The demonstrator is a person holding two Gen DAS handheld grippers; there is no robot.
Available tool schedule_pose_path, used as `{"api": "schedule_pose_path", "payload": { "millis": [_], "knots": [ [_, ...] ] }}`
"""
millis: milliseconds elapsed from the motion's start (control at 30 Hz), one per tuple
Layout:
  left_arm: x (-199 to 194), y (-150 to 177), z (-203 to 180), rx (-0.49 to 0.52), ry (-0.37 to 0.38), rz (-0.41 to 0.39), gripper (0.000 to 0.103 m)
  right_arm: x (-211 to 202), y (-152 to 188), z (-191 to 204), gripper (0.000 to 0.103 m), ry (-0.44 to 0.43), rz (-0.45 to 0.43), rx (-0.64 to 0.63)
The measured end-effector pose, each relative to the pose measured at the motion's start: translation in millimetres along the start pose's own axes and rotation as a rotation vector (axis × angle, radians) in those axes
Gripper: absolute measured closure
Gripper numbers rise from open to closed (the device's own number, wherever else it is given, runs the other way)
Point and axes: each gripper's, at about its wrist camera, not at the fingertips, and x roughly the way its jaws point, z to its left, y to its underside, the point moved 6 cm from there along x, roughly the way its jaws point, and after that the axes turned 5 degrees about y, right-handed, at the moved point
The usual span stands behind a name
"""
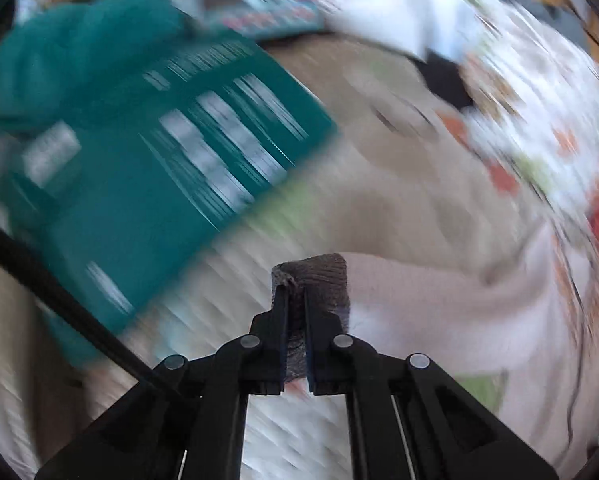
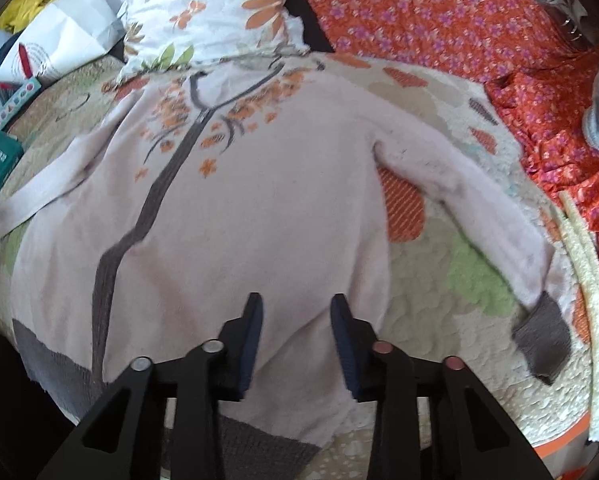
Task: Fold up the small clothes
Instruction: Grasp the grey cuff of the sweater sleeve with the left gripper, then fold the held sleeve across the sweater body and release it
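Lying flat on the quilt [image 2: 451,256], the pale pink sweater [image 2: 259,184] has a dark stripe down its front and orange flowers near the neck. The left gripper [image 1: 296,292] has its jaws closed tight on the grey cuff [image 1: 319,276] of one sleeve. That view is very blurry. The right gripper [image 2: 297,312] hangs over the bottom of the sweater with its jaws wide apart, holding nothing. The other sleeve [image 2: 479,216] stretches out to the side, ending in a grey cuff. A teal cloth [image 1: 131,152] lies nearby.
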Motion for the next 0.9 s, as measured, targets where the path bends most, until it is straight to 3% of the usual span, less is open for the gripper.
{"api": "schedule_pose_path", "payload": {
  "millis": [100, 167, 267, 367, 533, 800, 900],
  "knots": [
    [-14.1, -46.1, 25.9, -0.046, -0.088, -0.050, 0.097, -2.3, -3.1, -14.5, 0.072, -0.003, -0.003, 0.049],
    [-23.8, -58.0, 32.3, -0.049, -0.094, -0.082, 0.097, -2.3, -3.5, -24.1, 0.072, -0.004, -0.001, 0.080],
    [-37.4, -69.4, 15.4, -0.037, -0.097, -0.103, 0.097, -2.4, -2.1, -38.2, 0.072, -0.011, 0.001, 0.128],
    [-54.7, -71.8, -16.5, 0.033, -0.018, -0.125, 0.097, -4.3, -0.3, -55.5, 0.072, -0.016, -0.007, 0.170],
    [-86.0, -51.6, -124.5, 0.134, 0.193, -0.070, 0.097, -8.9, -0.3, -91.2, 0.072, -0.043, -0.027, 0.266],
    [-102.4, 20.6, -355.3, 0.329, 0.515, 0.090, 0.097, -14.1, 2.6, -134.3, 0.072, -0.080, -0.068, 0.351],
    [-102.4, 52.0, -419.4, 0.380, 0.612, 0.126, 0.097, -10.1, 6.8, -147.5, 0.072, -0.089, -0.066, 0.377]
  ]
}}
